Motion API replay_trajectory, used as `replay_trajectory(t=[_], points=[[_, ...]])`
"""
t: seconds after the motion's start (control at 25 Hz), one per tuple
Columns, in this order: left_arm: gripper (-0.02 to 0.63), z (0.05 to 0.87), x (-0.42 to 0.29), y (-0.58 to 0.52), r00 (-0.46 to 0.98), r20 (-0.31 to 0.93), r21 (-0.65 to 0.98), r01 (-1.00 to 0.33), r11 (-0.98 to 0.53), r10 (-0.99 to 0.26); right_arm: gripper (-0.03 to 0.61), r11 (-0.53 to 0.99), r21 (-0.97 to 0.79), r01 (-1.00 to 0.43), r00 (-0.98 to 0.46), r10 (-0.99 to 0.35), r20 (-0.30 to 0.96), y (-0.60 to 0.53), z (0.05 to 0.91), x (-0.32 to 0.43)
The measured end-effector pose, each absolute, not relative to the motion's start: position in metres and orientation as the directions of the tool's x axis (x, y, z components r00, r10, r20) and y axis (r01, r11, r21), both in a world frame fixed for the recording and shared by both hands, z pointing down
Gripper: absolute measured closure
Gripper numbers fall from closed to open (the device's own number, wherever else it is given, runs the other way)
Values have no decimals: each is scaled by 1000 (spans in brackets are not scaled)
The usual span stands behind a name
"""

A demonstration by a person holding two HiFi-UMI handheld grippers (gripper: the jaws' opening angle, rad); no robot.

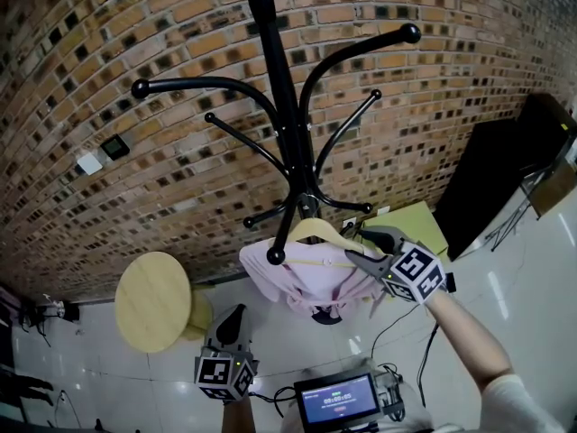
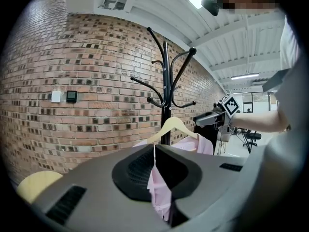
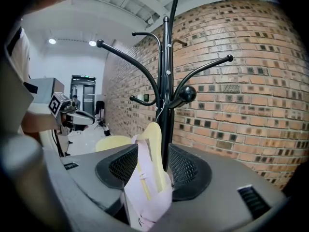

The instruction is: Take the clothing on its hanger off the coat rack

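Nearest the head camera, at the bottom edge, a small screen shows lit characters too small to read; beside it the left gripper is held low, above the floor and well apart from the clothing; its fingers meet at the tips and hold nothing, the pink fabric showing only through the slit behind them; its marker cube bears black-and-white square patterns and no readable text.

Centre: black coat rack with curved, ball-tipped arms, standing before a brick wall; the wooden hanger hangs from the rack low on the pole, with the pink clothing draped over it.

Right: right gripper at the hanger's right shoulder; its fingers stand wide apart with the hanger end and its fabric between them; a gap shows on the pole side, so no firm clamp is seen; its marker cube carries the same square patterns.

Left: round pale wooden stool on the floor; on the wall, a white switch plate and a dark panel, neither legible.
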State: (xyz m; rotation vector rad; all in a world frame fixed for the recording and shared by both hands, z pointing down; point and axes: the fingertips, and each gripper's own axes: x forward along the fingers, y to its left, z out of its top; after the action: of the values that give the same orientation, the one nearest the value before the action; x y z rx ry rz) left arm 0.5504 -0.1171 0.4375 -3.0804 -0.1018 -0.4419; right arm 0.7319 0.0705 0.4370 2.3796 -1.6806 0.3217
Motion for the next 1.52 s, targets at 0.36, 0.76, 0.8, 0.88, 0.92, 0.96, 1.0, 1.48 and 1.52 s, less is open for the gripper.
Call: replay_trajectory(t=[0.36,0.76,0.8,0.88,0.92,0.96,1.0,1.48,1.52], points=[[600,436,552,-120,960,277,-24,59,-998,50,391,-299,47,-953,297,-899,323,62,443,739],[600,434,547,-123,961,274,-24,38,-999,30,391,-257,37,-966,253,-898,360,48,454,744],[600,434,548,-123,961,273,-23,38,-999,30,391,-254,37,-966,250,-897,364,47,455,745],[600,433,548,-121,962,273,-19,41,-999,34,391,-251,42,-967,248,-896,369,44,458,746],[600,433,549,-121,962,273,-20,42,-999,35,391,-248,43,-968,246,-895,372,43,459,747],[600,432,549,-120,962,272,-22,42,-999,34,391,-246,44,-968,244,-894,375,42,460,747],[600,431,549,-120,962,270,-25,42,-999,33,391,-243,45,-969,242,-893,379,40,462,748],[600,428,546,-120,963,268,-18,32,-999,26,391,-225,39,-974,221,-881,418,26,483,757],[600,429,545,-120,963,269,-16,33,-999,27,391,-224,37,-974,218,-881,421,24,485,758]])
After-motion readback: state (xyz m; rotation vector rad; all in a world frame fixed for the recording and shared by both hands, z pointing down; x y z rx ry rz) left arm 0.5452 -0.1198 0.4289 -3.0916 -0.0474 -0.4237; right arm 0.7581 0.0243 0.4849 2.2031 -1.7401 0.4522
